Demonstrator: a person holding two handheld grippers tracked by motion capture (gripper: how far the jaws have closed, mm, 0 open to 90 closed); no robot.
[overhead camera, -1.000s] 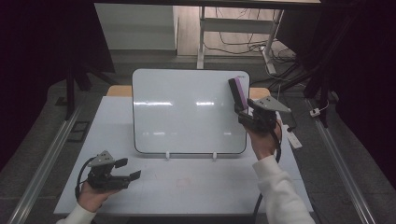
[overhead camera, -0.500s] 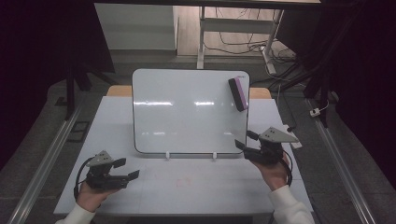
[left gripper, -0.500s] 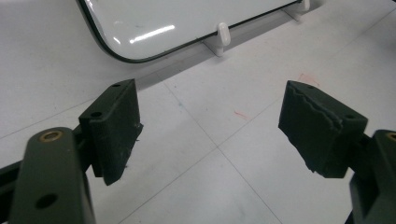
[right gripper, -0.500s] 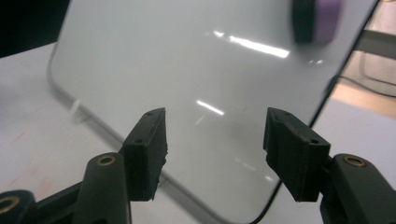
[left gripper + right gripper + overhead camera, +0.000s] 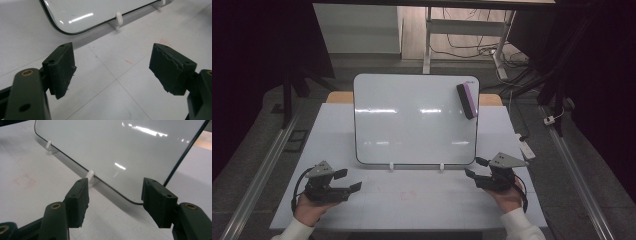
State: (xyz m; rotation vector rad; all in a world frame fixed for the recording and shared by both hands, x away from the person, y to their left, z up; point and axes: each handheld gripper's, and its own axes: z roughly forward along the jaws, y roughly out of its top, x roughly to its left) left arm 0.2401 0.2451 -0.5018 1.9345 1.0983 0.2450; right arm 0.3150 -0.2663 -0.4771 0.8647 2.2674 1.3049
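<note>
Eraser (image 5: pixel 467 100) sits stuck high on the right side of the whiteboard (image 5: pixel 412 130), long axis near vertical, top leaning left. Looks like a light, stiff block with a felt face, probably magnetic; pinch across the narrow sides. Left gripper (image 5: pixel 348 186) and right gripper (image 5: pixel 472 170) both gape empty, resting on the table (image 5: pixel 412 210).

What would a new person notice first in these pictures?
The white whiteboard stands propped on the middle of the table, on two small white feet. A black and purple eraser sticks near its upper right corner. In front, the left gripper and right gripper rest open and empty.
</note>
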